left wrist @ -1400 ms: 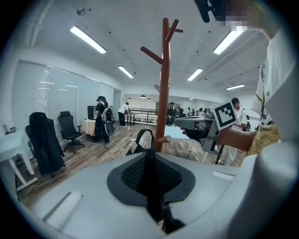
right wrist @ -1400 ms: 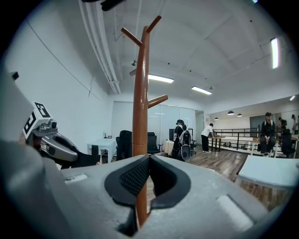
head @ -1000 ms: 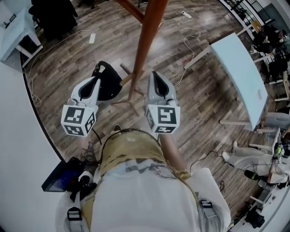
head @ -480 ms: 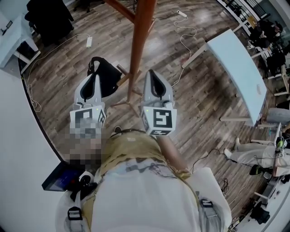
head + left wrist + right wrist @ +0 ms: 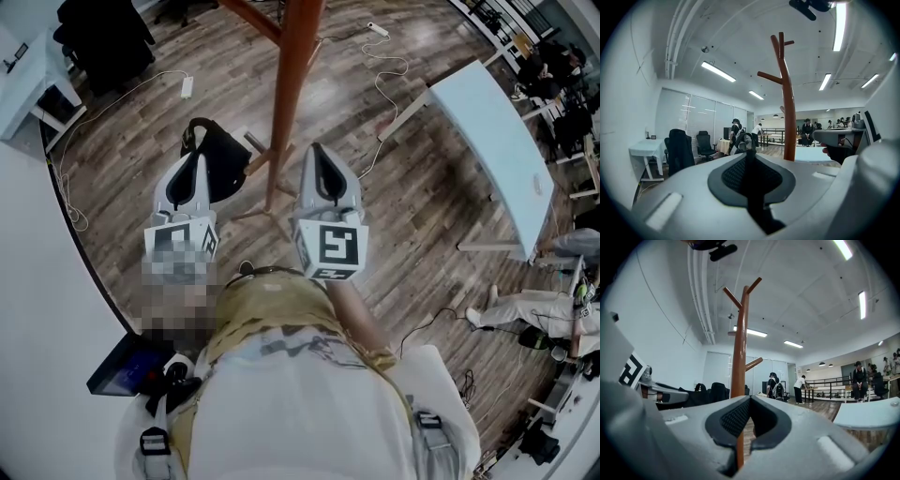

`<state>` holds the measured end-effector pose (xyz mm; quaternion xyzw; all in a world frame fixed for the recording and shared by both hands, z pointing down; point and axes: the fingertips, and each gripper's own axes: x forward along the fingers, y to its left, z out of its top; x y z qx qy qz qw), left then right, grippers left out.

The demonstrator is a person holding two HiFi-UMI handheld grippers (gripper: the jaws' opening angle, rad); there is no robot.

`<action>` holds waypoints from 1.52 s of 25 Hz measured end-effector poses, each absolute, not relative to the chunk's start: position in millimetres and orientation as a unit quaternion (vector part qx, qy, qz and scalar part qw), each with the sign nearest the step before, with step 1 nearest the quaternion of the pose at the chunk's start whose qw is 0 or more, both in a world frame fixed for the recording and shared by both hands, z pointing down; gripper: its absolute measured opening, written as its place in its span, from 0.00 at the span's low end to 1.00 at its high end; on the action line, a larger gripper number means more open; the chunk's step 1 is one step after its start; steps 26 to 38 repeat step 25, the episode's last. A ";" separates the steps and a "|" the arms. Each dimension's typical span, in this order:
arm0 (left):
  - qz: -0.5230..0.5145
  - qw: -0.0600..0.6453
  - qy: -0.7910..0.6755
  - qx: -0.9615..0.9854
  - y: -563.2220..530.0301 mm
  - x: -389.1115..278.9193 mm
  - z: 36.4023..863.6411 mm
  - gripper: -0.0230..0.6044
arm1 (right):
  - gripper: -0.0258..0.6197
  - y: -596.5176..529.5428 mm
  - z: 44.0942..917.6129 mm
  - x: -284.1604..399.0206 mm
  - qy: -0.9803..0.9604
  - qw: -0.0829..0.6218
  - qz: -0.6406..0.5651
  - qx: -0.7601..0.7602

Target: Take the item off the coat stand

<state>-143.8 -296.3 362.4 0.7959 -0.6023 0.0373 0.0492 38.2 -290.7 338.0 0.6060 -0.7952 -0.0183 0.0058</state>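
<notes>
light: ceiling strips (image 5: 718, 71) are shining bright and even above the jaws | glare: one strip (image 5: 840, 23) is blowing out up right of the jaws | shadows: are lying soft | focus: left gripper (image 5: 750, 157) shell is blurring nearest the lens — background is reading sharp | edges: fisheye is bending straight lines, corners are vignetting black

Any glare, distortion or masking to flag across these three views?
Head view: sharp, evenly lit; a mosaic patch partly overlies the left gripper. Left gripper view: strong fisheye, ceiling light blown out, black bag detailless. Right gripper view: fisheye, dark corners, coat stand crisp.
</notes>
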 end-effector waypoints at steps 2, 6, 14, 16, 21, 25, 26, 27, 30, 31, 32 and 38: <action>0.039 0.051 -0.601 0.797 -296.3 -143.2 363.5 0.07 | 0.03 -290.6 338.1 37.9 -0.797 0.006 -0.021 0.604; 0.042 0.054 -0.598 0.798 -295.9 -141.6 365.8 0.07 | 0.03 -290.6 340.6 39.4 -0.796 0.008 -0.019 0.605; 0.048 0.057 -0.593 0.802 -296.1 -139.5 367.3 0.07 | 0.03 -292.0 342.8 40.7 -0.793 0.013 -0.016 0.608; 0.051 0.058 -0.593 0.802 -296.7 -139.5 367.0 0.07 | 0.03 -292.7 341.8 40.2 -0.794 0.013 -0.018 0.607; 0.055 0.060 -0.594 0.800 -298.7 -141.4 366.0 0.07 | 0.03 -294.6 342.9 42.6 -0.793 0.017 -0.018 0.609; 0.054 0.059 -0.598 0.798 -299.4 -144.2 366.0 0.07 | 0.03 -295.5 344.2 46.0 -0.789 0.016 -0.014 0.614; 0.054 0.059 -0.598 0.798 -299.4 -144.2 366.0 0.07 | 0.03 -295.5 344.2 46.0 -0.789 0.016 -0.014 0.614; 0.054 0.059 -0.598 0.798 -299.4 -144.2 366.0 0.07 | 0.03 -295.5 344.2 46.0 -0.789 0.016 -0.014 0.614; 0.054 0.059 -0.598 0.798 -299.4 -144.2 366.0 0.07 | 0.03 -295.5 344.2 46.0 -0.789 0.016 -0.014 0.614; 0.054 0.059 -0.598 0.798 -299.4 -144.2 366.0 0.07 | 0.03 -295.5 344.2 46.0 -0.789 0.016 -0.014 0.614; 0.054 0.059 -0.598 0.798 -299.4 -144.2 366.0 0.07 | 0.03 -295.5 344.2 46.0 -0.789 0.016 -0.014 0.614; 0.054 0.059 -0.598 0.798 -299.4 -144.2 366.0 0.07 | 0.03 -295.5 344.2 46.0 -0.789 0.016 -0.014 0.614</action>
